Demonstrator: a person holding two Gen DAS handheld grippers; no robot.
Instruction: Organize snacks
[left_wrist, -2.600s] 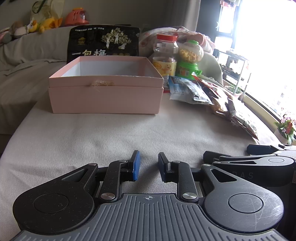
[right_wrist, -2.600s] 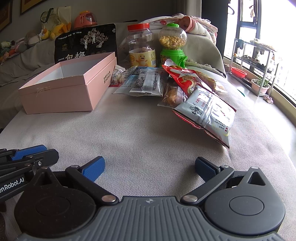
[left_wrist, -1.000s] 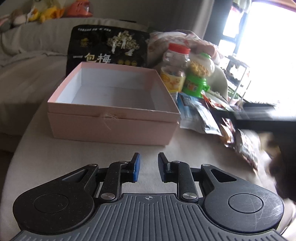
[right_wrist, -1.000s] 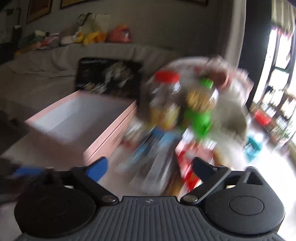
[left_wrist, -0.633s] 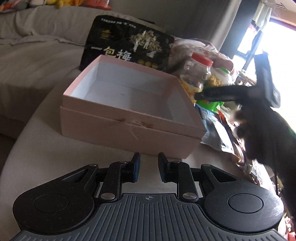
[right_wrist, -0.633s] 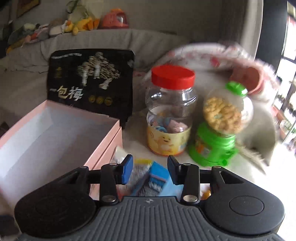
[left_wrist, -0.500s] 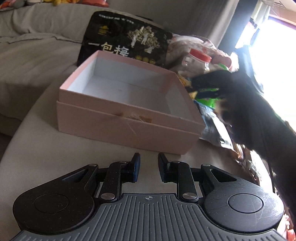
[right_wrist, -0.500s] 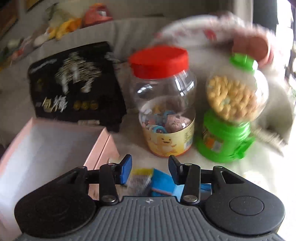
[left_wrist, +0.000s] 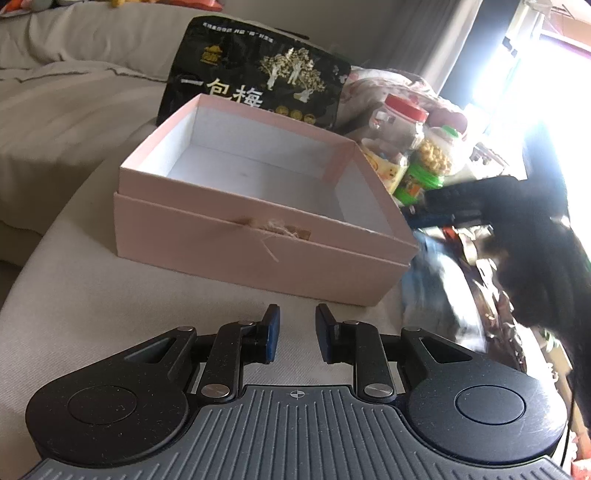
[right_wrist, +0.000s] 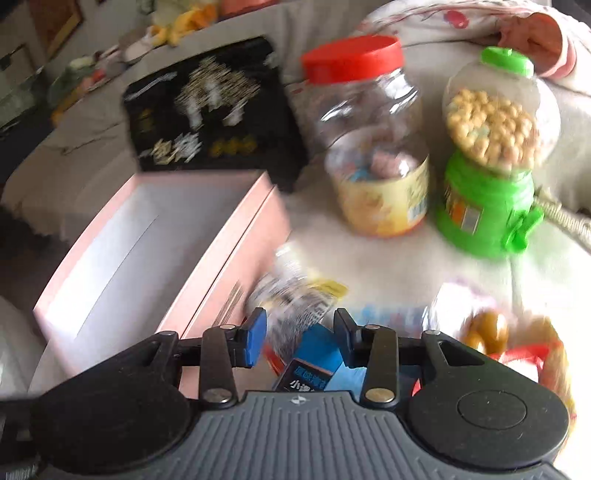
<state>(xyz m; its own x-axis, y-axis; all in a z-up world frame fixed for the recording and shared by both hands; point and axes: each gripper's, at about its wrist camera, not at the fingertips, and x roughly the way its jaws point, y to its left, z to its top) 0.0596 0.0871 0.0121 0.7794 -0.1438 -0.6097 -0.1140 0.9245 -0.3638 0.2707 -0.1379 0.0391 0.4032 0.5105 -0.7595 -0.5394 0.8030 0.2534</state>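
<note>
Blue snack packet (right_wrist: 314, 354) between closing right gripper (right_wrist: 299, 338) jaws, beside pink box (right_wrist: 236, 258).

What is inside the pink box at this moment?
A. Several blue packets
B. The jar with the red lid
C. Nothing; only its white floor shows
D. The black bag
C: the pink box shows only its bare white floor and walls; the jar and black bag stand behind it, and the blue packets lie outside, beside it.
</note>
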